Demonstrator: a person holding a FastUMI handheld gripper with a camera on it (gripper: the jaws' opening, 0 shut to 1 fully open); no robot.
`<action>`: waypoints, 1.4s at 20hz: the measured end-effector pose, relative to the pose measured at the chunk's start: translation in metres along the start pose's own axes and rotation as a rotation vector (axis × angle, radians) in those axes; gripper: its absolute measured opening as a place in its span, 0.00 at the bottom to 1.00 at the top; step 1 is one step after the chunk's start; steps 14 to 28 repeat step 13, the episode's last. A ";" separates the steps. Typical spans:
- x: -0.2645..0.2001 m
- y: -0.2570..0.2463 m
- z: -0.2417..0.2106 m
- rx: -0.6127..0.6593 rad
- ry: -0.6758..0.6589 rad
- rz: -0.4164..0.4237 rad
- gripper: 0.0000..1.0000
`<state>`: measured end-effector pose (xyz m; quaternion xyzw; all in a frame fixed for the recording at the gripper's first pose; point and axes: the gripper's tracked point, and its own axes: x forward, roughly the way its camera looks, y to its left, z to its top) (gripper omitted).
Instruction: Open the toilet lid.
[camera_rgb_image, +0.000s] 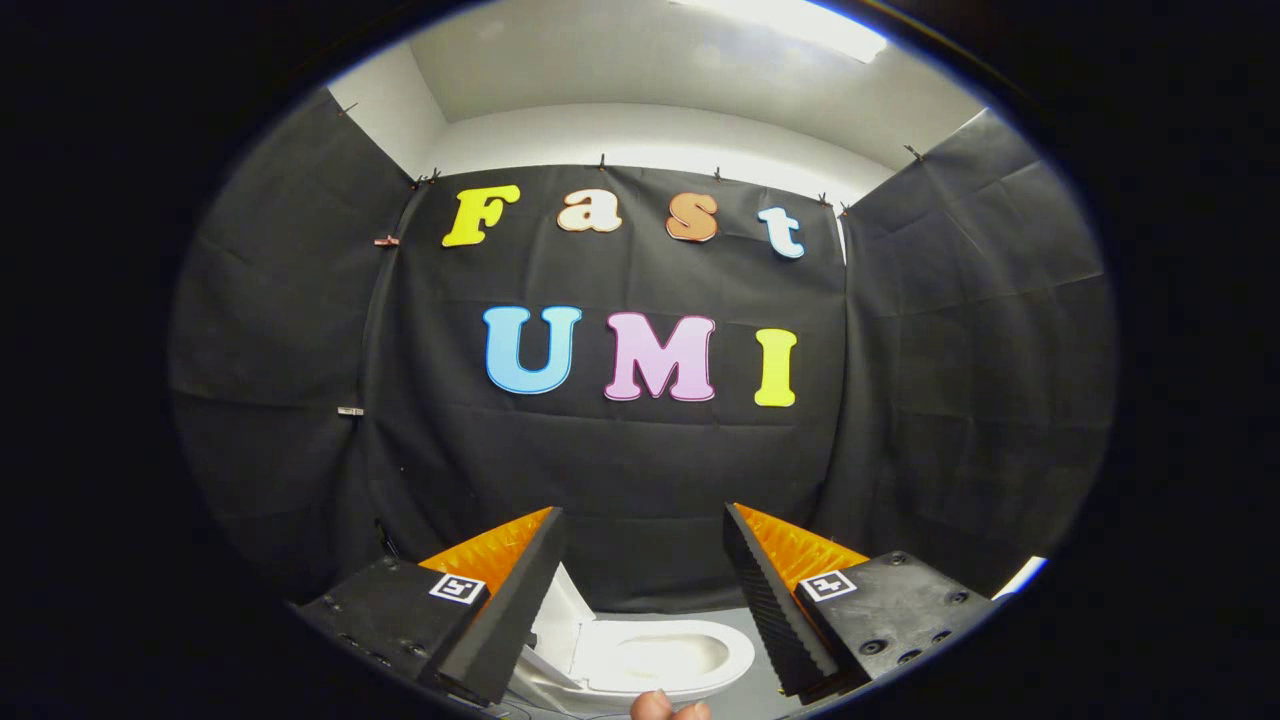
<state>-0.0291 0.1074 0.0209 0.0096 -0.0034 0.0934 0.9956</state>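
Note:
A white toilet (660, 655) sits low down between my two fingers, its oval seat and bowl lying bare. Its white lid (565, 612) stands raised at the bowl's left side, right beside my left finger. My gripper (642, 512) is open, held well above the toilet, with nothing between the fingers. The fingertips point at the black cloth wall beyond. A person's fingertips (668, 708) show just in front of the bowl.
Black cloth walls (640, 470) close in the booth behind and on both sides of the toilet. Grey floor (745, 625) runs behind the bowl. A white edge (1022, 577) shows past my right finger. A bright ceiling light (790, 20) hangs overhead.

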 end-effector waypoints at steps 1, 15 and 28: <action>0.000 0.001 -0.001 0.003 0.003 0.001 0.98; 0.000 -0.005 0.000 0.018 0.004 -0.016 0.98; 0.000 -0.005 0.000 0.018 0.004 -0.016 0.98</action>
